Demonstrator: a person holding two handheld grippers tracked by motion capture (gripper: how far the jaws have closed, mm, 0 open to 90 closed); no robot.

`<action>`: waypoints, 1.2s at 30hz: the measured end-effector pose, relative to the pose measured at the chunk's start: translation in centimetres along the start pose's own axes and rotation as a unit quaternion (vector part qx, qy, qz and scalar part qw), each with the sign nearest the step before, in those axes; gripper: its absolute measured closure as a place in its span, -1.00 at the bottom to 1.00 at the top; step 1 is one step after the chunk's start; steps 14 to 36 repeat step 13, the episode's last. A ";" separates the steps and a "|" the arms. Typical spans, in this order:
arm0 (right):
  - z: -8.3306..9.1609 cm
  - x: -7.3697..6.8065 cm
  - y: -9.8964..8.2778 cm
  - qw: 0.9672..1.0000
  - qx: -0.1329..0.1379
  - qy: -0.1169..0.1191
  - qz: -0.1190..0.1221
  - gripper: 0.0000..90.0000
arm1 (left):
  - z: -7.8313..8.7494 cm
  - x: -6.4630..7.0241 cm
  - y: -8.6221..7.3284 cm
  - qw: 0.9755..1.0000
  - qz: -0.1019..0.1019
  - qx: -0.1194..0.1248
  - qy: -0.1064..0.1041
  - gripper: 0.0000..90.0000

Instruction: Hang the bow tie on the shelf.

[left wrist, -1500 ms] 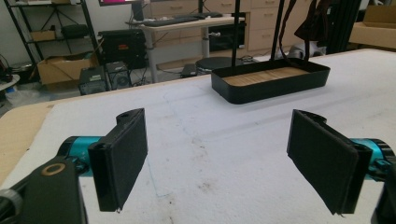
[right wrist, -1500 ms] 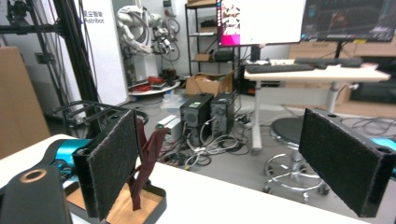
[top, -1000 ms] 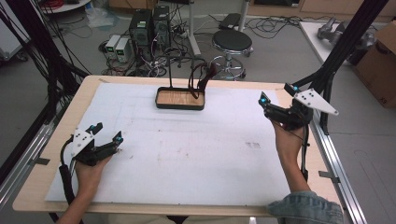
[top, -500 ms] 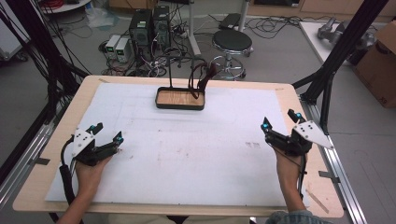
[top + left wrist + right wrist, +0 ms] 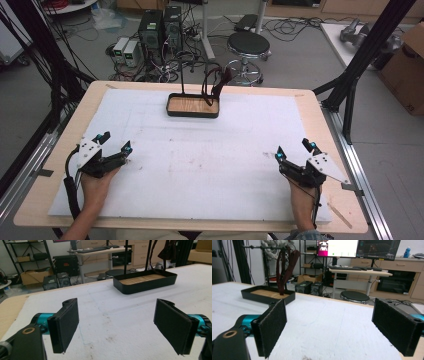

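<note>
Grippers sit at the near corners of the white mat (image 5: 210, 150), and the change over the last second is all on the right. The right gripper (image 5: 295, 152) was raised farther up the right edge a second ago; it has since come back and down toward the near right corner, while the left gripper (image 5: 116, 145) has stayed where it was at the near left. Both have their jaws spread wide with nothing between them; in the left gripper view and the right gripper view the black pads (image 5: 65, 323) frame bare mat.

The nearest work thing, a black tray (image 5: 193, 106) with a wooden floor, stands at the far middle of the mat, well apart from both grippers. A thin stand rises from it, and a dark red strap (image 5: 285, 267) hangs from the stand's bar down into the tray.

My judgement: with both hands drawn back and empty, this reads as a rest pose, either before a reach toward the tray or after finishing there.
</note>
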State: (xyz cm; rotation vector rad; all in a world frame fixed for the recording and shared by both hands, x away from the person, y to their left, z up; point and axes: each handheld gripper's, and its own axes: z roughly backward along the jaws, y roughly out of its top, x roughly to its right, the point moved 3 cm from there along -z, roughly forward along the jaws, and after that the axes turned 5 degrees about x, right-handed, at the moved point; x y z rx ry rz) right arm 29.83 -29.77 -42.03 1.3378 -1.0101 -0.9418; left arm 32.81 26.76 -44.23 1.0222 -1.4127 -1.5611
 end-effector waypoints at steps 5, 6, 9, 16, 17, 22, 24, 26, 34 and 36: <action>0.2 -0.3 -1.3 1.000 -0.006 0.005 -0.004 -0.74 | 0.0 0.0 0.0 1.000 -0.001 0.000 -0.001 -0.54; 0.1 -0.3 -1.7 1.000 -0.012 0.005 -0.003 -0.74 | 0.0 0.0 0.0 1.000 -0.001 -0.001 -0.001 -0.54; 0.0 -0.1 -2.2 1.000 -0.023 0.005 -0.005 -0.74 | 0.0 0.0 0.0 1.000 0.000 0.000 -0.001 -0.54; 0.2 0.0 -2.4 1.000 -0.020 0.002 -0.008 -0.74 | -0.1 0.0 0.0 1.000 -0.001 0.000 0.000 -0.54; 0.2 0.0 -2.4 1.000 -0.020 0.002 -0.008 -0.74 | -0.1 0.0 0.0 1.000 -0.001 0.000 0.000 -0.54; 0.2 0.0 -2.4 1.000 -0.020 0.002 -0.008 -0.74 | -0.1 0.0 0.0 1.000 -0.001 0.000 0.000 -0.54; 0.2 0.0 -2.4 1.000 -0.020 0.002 -0.008 -0.74 | -0.1 0.0 0.0 1.000 -0.001 0.000 0.000 -0.54; 0.2 0.0 -2.4 1.000 -0.020 0.002 -0.008 -0.74 | -0.1 0.0 0.0 1.000 -0.001 0.000 0.000 -0.54; 0.2 0.0 -2.4 1.000 -0.020 0.002 -0.008 -0.74 | -0.1 0.0 0.0 1.000 -0.001 0.000 0.000 -0.54; 0.2 0.0 -2.4 1.000 -0.020 0.002 -0.008 -0.74 | -0.1 0.0 0.0 1.000 -0.001 0.000 0.000 -0.54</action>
